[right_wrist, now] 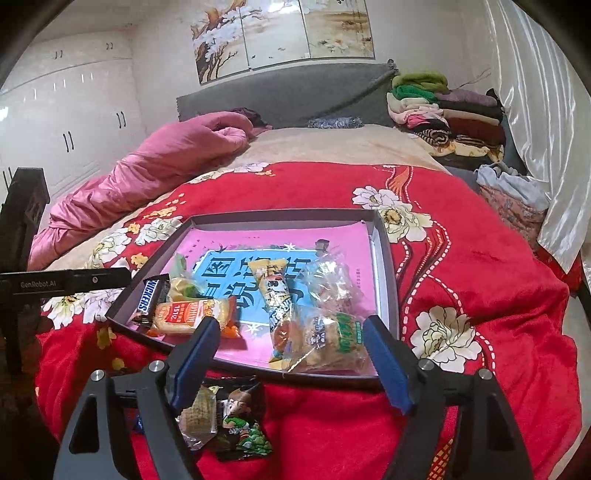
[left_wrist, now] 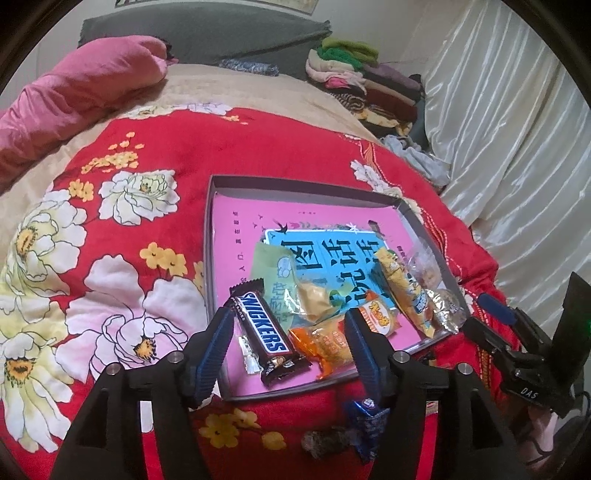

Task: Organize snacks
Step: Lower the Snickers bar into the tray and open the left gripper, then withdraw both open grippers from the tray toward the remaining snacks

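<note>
Snacks are gathering in the shallow box [left_wrist: 211,258] on the bed; the Snickers bar [left_wrist: 264,330] is lying there between the left gripper's [left_wrist: 290,350] spread jaws (unpinched). The right gripper [right_wrist: 291,354] is hovering spread and empty, and the next move is probably fetching the loose packets [right_wrist: 236,421] outside the box.

The blue wrapper [left_wrist: 367,424] at lower centre was partly hidden behind the left gripper [left_wrist: 291,347]. The dark lump [left_wrist: 325,441] beside it was too blurred to identify. The wall painting [right_wrist: 284,33] was cut off by the top edge.
</note>
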Demonstrator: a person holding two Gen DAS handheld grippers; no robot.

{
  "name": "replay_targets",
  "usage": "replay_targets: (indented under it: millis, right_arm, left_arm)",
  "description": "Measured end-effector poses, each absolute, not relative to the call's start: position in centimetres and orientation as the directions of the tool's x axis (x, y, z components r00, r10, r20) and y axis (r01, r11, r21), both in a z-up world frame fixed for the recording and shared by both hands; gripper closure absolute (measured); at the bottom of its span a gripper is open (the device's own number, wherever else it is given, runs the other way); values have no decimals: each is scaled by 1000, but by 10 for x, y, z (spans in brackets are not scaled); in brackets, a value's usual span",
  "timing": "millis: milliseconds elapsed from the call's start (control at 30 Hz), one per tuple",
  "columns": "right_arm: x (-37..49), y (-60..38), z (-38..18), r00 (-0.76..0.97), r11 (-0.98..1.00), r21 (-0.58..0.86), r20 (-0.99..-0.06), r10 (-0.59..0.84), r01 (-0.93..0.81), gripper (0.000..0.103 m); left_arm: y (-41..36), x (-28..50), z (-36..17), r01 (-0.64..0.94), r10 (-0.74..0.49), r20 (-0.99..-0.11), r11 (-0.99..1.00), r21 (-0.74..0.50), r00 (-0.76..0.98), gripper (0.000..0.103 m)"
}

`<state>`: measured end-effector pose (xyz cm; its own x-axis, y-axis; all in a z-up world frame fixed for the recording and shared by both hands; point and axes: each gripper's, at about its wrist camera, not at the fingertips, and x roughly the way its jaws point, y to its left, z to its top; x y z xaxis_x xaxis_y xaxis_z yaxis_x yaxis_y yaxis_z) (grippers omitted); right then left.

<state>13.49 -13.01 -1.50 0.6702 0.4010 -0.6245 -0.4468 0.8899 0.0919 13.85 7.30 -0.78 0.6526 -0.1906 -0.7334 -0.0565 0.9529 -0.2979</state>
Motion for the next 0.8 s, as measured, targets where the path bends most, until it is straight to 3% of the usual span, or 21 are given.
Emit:
replay_targets:
  millis: [133,233,800]
  right_arm:
    - [132,-129,-13,671,887,90,-622,405,-452,23]
    - [130,-127,-11,671,885,89,-618,409,-457,23]
    - [120,-121,-3,672,875,79,-609,422,-478,23]
  left_arm:
    - [74,136,-1,-50,-194,-726,953,-299,660,36]
    - [75,133,2,-51,-194,-721,952,-303,665,28]
    - [87,119,17,-47,-199,-700,948,-316,686,25]
